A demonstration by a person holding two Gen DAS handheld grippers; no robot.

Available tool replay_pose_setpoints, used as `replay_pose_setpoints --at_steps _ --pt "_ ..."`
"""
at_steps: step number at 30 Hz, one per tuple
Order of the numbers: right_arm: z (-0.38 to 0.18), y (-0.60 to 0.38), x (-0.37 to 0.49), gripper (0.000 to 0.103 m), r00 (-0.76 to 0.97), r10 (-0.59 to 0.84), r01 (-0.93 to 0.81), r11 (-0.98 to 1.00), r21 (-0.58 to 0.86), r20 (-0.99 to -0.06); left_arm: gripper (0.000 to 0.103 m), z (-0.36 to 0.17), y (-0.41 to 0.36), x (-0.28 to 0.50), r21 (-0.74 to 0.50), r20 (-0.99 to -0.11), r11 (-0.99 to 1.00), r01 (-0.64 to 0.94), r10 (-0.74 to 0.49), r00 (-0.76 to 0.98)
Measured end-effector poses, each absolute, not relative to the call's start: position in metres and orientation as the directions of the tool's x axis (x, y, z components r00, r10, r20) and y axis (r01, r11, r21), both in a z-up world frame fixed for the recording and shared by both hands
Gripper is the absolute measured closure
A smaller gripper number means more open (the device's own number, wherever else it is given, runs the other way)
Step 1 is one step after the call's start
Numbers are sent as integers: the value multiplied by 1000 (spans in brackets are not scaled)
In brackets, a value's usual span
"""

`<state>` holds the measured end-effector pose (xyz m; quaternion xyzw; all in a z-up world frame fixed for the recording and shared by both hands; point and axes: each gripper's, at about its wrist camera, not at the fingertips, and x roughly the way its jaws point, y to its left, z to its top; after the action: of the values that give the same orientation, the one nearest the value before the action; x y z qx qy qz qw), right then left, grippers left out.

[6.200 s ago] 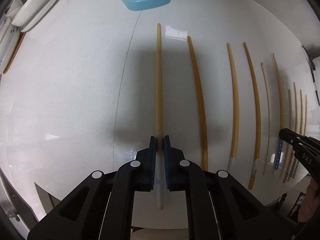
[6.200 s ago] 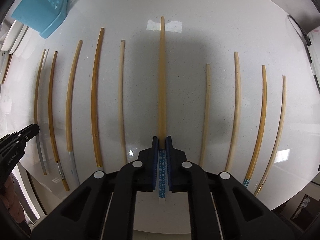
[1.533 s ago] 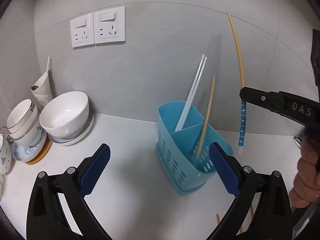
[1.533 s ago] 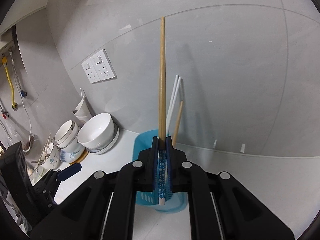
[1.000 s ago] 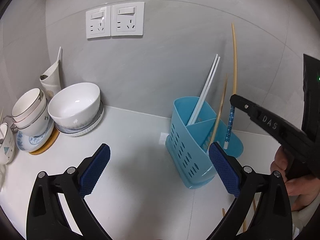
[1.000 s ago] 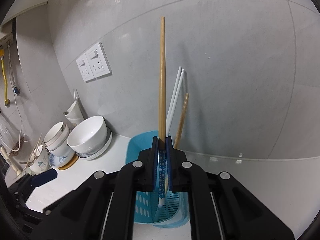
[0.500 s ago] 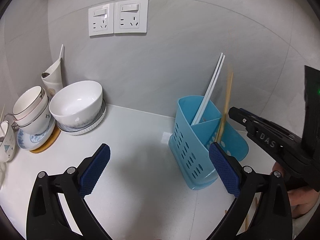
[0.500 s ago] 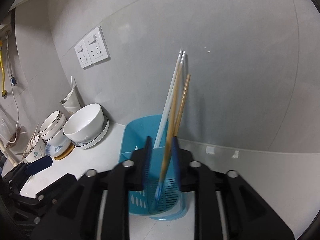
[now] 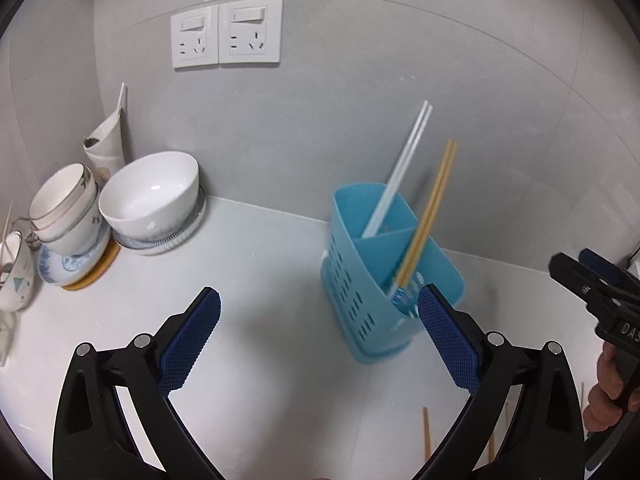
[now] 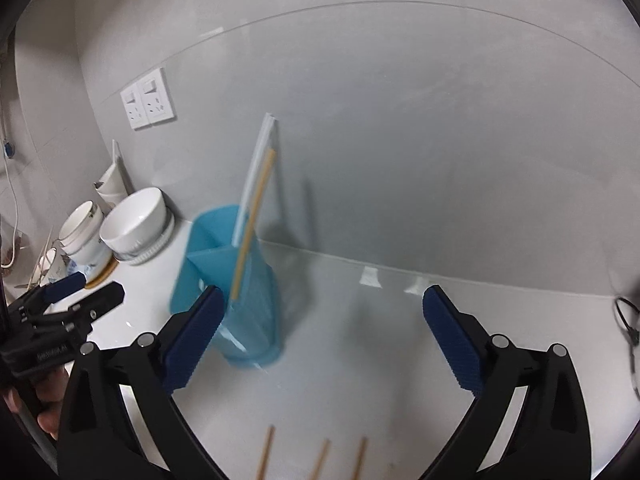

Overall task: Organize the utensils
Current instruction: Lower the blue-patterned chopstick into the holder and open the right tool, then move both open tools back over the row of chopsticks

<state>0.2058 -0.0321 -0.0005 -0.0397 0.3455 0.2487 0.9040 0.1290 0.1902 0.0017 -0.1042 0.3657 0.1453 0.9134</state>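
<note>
A blue slotted utensil holder (image 9: 360, 300) stands on the white counter near the wall. In it lean two white chopsticks (image 9: 400, 172) and two wooden chopsticks (image 9: 428, 212). My left gripper (image 9: 320, 336) is open just in front of the holder, with nothing between its pads. In the right wrist view the holder (image 10: 256, 320) is blurred and sits to the left, behind the left pad. My right gripper (image 10: 320, 340) has its jaws opening wide with nothing between them. From the left wrist view, the right gripper (image 9: 576, 264) is at the right edge, apart from the holder.
Stacked white bowls (image 9: 150, 196) and cups (image 9: 64, 208) sit at the back left, under two wall sockets (image 9: 226, 32). Loose wooden chopsticks (image 10: 320, 460) lie on the counter near the front. A black cable (image 10: 628, 320) hangs at the far right. A hand (image 9: 604, 400) holds the right gripper.
My right gripper went from shut on a wooden chopstick to wide open. The chopstick now stands in the holder, and the gripper has drawn away to the right. The left gripper stayed put.
</note>
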Motion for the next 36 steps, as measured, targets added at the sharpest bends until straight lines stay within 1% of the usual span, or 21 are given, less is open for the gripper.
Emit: replay_pose_setpoints --at_steps 5,9,13,21,23,31,36 --pt "-7 -84 187 8 595 367 -430 897 102 -715 6 -4 161 120 -122 -721 949 -292 117 682" --pt "-16 -117 173 8 582 329 -383 918 106 -744 6 -13 135 113 -141 -757 956 -258 64 651" --pt "-31 -148 158 8 568 285 -333 938 102 -772 6 -22 112 108 -117 -788 967 -229 50 614" --pt "-63 -183 134 8 520 207 -269 960 71 -829 6 -51 86 94 -123 -851 969 -216 9 525" --pt "-72 -191 128 8 499 201 -261 962 75 -843 6 -59 82 90 -130 -865 968 -214 -5 502" --pt "-101 -211 113 8 426 177 -229 970 84 -887 6 -97 67 72 -97 -917 973 -208 -6 398" --pt "-127 -211 104 13 328 150 -239 968 72 -933 6 -117 58 65 -100 -943 974 -203 -28 331"
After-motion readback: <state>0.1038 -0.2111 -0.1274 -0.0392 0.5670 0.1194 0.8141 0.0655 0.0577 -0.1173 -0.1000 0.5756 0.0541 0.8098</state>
